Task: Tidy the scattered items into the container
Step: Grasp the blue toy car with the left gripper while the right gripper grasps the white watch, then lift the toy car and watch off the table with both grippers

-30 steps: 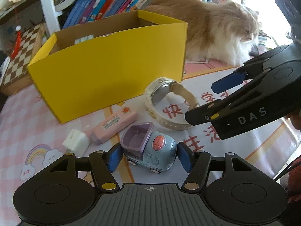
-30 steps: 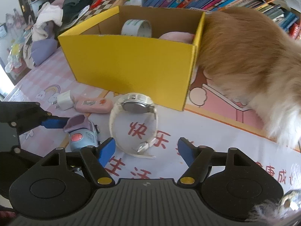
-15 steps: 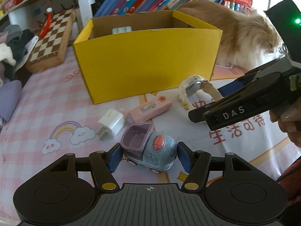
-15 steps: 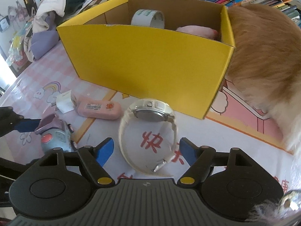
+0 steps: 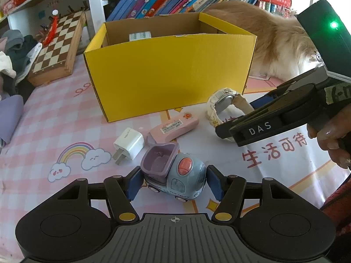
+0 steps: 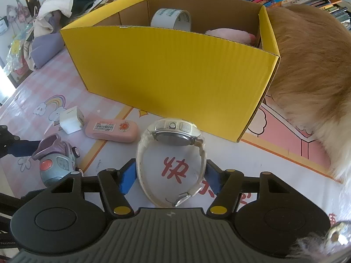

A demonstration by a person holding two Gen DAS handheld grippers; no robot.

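Cat (image 6: 307, 70) lies far right, touching box (image 5: 169, 76); tape (image 6: 171, 19) inside. Watch (image 6: 171, 149) on desk (image 5: 54, 120) near box's right corner, strap between right tool (image 6: 170, 178) pads, w/ a small gap each side. Left tool (image 5: 173, 183) open around truck (image 5: 173, 173), not clamped. Pink case (image 5: 173, 128), charger (image 5: 128, 143) just beyond.

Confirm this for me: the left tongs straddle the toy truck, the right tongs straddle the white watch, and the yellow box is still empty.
Not quite. The yellow box is not empty: the right wrist view shows a tape roll and something pink inside it. The rest holds: the left tongs straddle the toy truck, and the right tongs straddle the white watch.
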